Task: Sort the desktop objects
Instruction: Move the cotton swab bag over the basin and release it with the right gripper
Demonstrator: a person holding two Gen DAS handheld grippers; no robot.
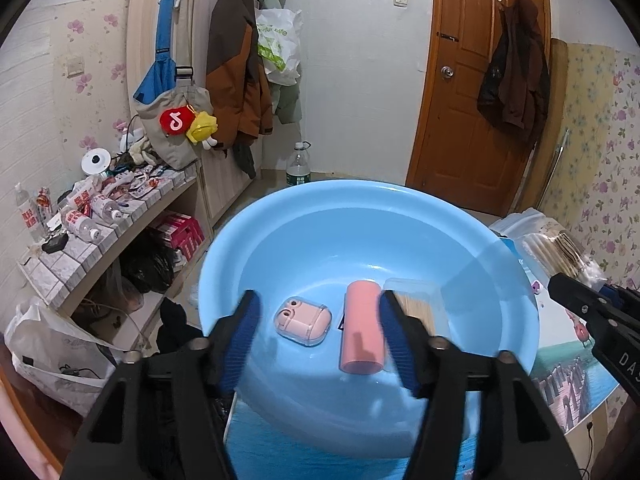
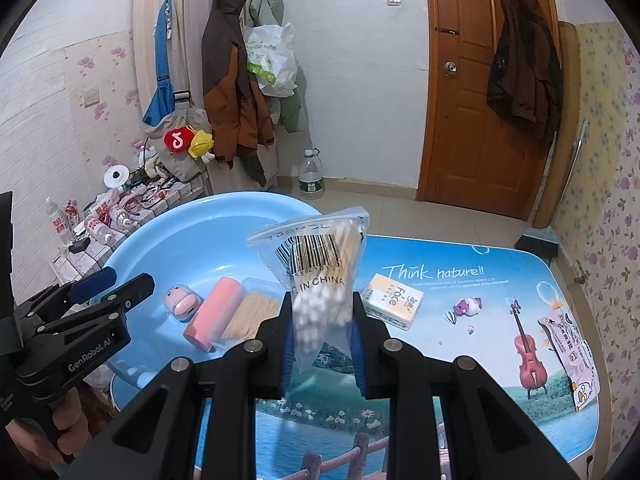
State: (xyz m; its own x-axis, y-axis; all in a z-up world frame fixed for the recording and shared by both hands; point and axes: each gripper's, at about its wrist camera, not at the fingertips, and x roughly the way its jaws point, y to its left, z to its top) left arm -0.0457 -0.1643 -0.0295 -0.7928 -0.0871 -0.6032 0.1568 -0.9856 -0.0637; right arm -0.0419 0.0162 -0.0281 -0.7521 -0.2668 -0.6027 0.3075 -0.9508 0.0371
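1. The right tongs [image 2: 323, 344] are closed on a clear plastic bag of cotton swabs [image 2: 320, 280], pinching it low across the white tips. The bag stands up between the jaws, off the counter [image 2: 480, 360], just to the right of the blue basin [image 2: 160, 248].

2. The left tongs [image 1: 316, 332] are wide open and hold nothing — they hover over the near side of the basin with both blue-padded jaws apart.

3. Already in the basin lie a pink earbud case [image 1: 303, 321] in a clear shell, a pink cylinder [image 1: 362, 326] on its side, and a clear box of toothpicks [image 1: 416, 304]. The cylinder and box lie side by side and seem to touch, though the right jaw hides part of them in the left view.

4. Still out on the counter are a yellow-and-white tissue pack [image 2: 393, 301] just beyond the bag, and a pink printed packet [image 2: 568, 360] well apart near the right edge.

5. Risks, as I judge them: the bag is thin, slick film and its contents shift, so a grip on loose swabs may slide — it could slip out before it reaches the basin. Released too early, it would land on the rim or the counter.

6. Textures: the basin is smooth, glossy moulded plastic with sloping walls, so round things like the cylinder may roll. The counter has a shiny printed landscape cover.
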